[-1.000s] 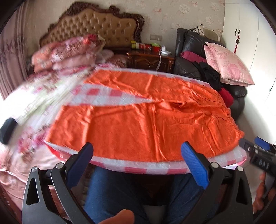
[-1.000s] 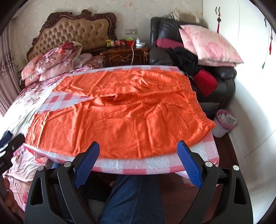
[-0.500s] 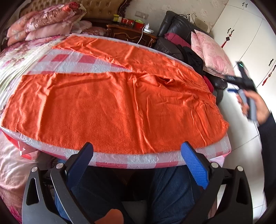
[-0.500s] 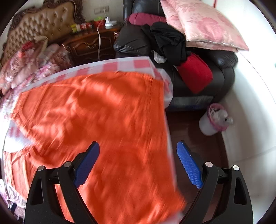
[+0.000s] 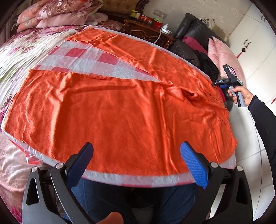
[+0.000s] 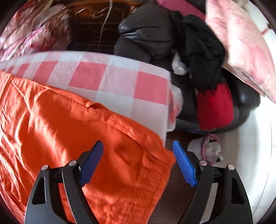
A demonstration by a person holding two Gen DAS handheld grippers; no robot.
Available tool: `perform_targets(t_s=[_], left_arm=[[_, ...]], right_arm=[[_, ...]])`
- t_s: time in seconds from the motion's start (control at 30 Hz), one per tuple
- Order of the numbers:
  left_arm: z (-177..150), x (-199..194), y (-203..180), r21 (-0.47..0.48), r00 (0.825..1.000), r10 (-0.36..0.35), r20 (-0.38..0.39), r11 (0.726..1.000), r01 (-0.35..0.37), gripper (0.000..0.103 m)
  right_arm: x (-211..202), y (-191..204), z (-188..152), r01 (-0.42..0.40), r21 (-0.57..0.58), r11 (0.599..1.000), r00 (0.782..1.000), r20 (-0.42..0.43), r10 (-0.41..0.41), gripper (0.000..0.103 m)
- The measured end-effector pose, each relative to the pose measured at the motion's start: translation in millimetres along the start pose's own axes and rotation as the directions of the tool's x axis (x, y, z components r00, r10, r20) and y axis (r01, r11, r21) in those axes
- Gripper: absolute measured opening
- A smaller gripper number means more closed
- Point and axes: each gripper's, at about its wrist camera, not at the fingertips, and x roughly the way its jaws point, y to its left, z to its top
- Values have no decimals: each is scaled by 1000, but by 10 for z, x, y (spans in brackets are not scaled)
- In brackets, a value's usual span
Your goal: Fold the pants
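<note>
- Both claws gape wide, holding nothing: left claw (image 5: pixel 136 160), right claw (image 6: pixel 138 158).
- Orange pants (image 5: pixel 120 110) lie flat; next, probably grab the waistband corner (image 6: pixel 162 153).

Red-and-white checked cloth (image 5: pixel 81 56) covers the work surface, bare squares showing at the far side and along the near edge. Floral bedspread (image 5: pixel 20 46) to the left, stacked pink floral pillows (image 5: pixel 57 12) at the headboard end. Dark carved wooden nightstand (image 5: pixel 146 32) behind, small bottles and a white cable on top. Black leather armchair (image 6: pixel 143 32) right of it, piled with black clothing (image 6: pixel 203 56), a red item (image 6: pixel 213 106) and a big pink cushion (image 6: pixel 241 51). Pink-rimmed bin (image 6: pixel 210 148) on the floor beside the chair. White wardrobe doors (image 5: pixel 255 44) on the right.
</note>
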Motion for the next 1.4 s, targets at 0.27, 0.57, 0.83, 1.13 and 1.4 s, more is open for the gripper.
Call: perform_targets(t_s=[0.27, 0.57, 0.83, 1.13, 1.4], left_arm=[[515, 200, 108, -30, 998, -65, 5, 997, 65, 97], [2084, 901, 724, -354, 930, -362, 64, 863, 360, 84], [2883, 1837, 1160, -544, 889, -449, 83, 727, 418, 72], [2900, 2040, 1357, -574, 907, -414, 79, 725, 381, 16], [3211, 1295, 1294, -468, 946, -297, 126, 823, 321, 1]], right_arm=[[-252, 94, -90, -65, -86, 994, 991, 112, 74, 10], [-1881, 620, -1252, -130, -269, 954, 835, 490, 252, 9], [-2266, 1046, -2609, -261, -404, 877, 753, 483, 447, 7], [-2086, 881, -2853, -339, -277, 899, 750, 497, 436, 7], [-2164, 595, -2200, -244, -211, 947, 764, 560, 321, 7]])
